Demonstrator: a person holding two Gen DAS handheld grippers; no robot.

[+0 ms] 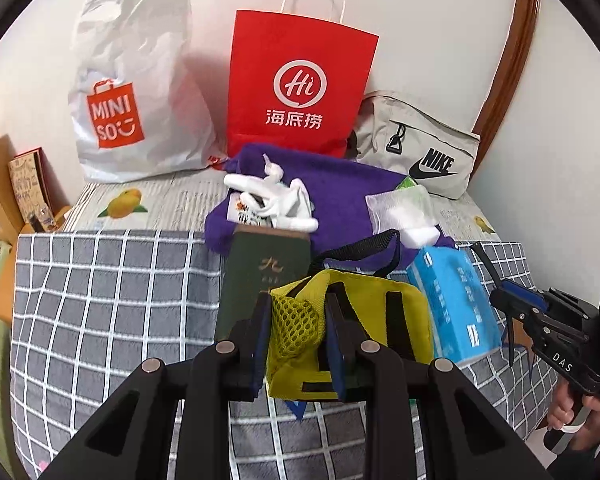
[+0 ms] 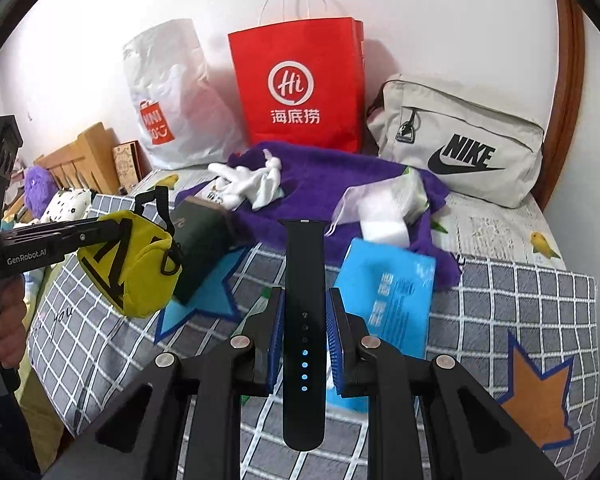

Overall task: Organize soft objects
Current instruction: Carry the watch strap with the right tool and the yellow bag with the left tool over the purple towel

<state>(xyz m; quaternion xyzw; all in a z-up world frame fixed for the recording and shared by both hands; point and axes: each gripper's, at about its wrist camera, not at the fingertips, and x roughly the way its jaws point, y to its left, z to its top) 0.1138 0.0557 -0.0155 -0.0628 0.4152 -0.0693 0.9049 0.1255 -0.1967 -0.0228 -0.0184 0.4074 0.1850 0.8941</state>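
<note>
While both tongs carry a load, the rest sits piled on the bed.
Left tongs [image 1: 296,340] pinch the yellow pouch [image 1: 352,328] by its mesh side, lifted clear of the grey checked blanket [image 1: 112,300]; in the right view the yellow pouch [image 2: 132,264] hangs at left off the left tongs, black strap looping above it. Right tongs [image 2: 304,336] pinch a black watch strap [image 2: 303,320] lengthwise between the pads, held above the blanket. Blue tissue pack [image 2: 384,296] lies just beyond the right tongs, touching the purple towel [image 2: 332,184]. On the towel: white socks [image 2: 252,182], clear packet of white pads [image 2: 384,200]. Dark green box [image 2: 198,248] is beside the pouch. Against the wall: Miniso bag [image 1: 132,92], red Haidilao paper bag [image 1: 296,80], beige Nike bag [image 2: 464,148].
</note>
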